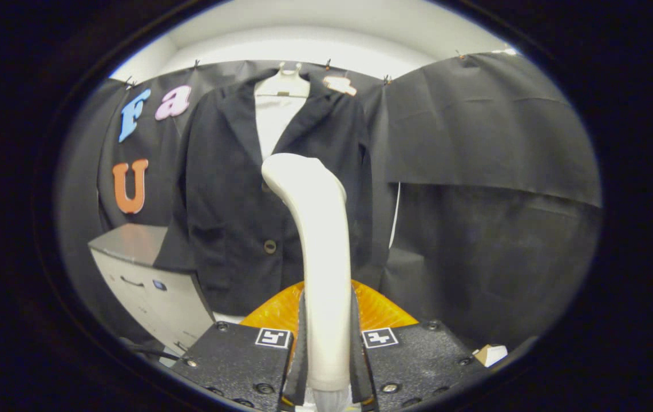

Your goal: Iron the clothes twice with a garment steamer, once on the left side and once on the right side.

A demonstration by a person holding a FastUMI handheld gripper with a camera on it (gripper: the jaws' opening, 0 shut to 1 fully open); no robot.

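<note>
Steamer [313, 229] stands upright between the gripper [326, 355] fingers, which press on its white handle from both sides. Its head seems near the dark jacket [229, 217] hanging beyond, contact unclear. Next, I judge, one side needs a pass.

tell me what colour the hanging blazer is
Black, clearest in the gripper view: the blazer hangs beyond the white steamer the gripper clamps.

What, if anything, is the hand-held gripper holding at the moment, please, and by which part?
The hand-held gripper is shut on the white garment steamer, both fingers pressing the lower part of its handle; its head rises toward the dark jacket.
</note>
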